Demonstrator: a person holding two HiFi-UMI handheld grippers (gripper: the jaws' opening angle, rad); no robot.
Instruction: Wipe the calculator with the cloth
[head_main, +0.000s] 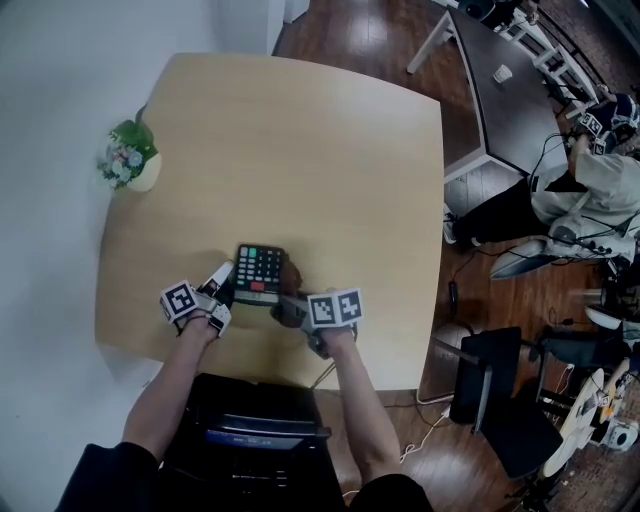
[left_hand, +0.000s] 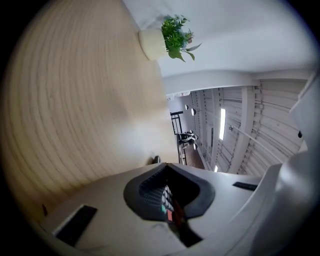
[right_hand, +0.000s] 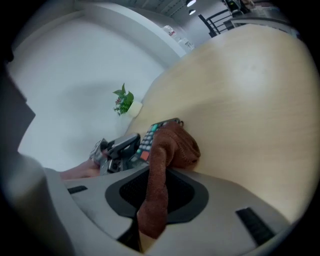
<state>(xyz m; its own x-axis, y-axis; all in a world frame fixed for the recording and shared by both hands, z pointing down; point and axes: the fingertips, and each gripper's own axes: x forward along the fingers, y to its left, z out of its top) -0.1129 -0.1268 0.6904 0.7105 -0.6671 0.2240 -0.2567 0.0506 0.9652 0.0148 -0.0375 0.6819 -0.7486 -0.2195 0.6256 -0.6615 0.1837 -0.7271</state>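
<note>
The dark calculator (head_main: 259, 271) lies near the front edge of the light wooden table (head_main: 300, 140), its keys facing up. My left gripper (head_main: 226, 288) is at its left side, shut on the calculator's edge; in the left gripper view a strip of keys (left_hand: 167, 202) shows between the closed jaws. From the right, my right gripper (head_main: 290, 302) is shut on a brown cloth (right_hand: 159, 170). The cloth's bunched end (right_hand: 177, 142) rests on the calculator's right side (right_hand: 149, 135). In the right gripper view the left gripper (right_hand: 118, 148) sits just beyond the calculator.
A small potted plant (head_main: 130, 157) stands at the table's left edge by the white wall. To the right of the table are a dark desk (head_main: 500, 100), a seated person (head_main: 590, 185) and a black chair (head_main: 500, 395). A black case (head_main: 250, 425) sits below the front edge.
</note>
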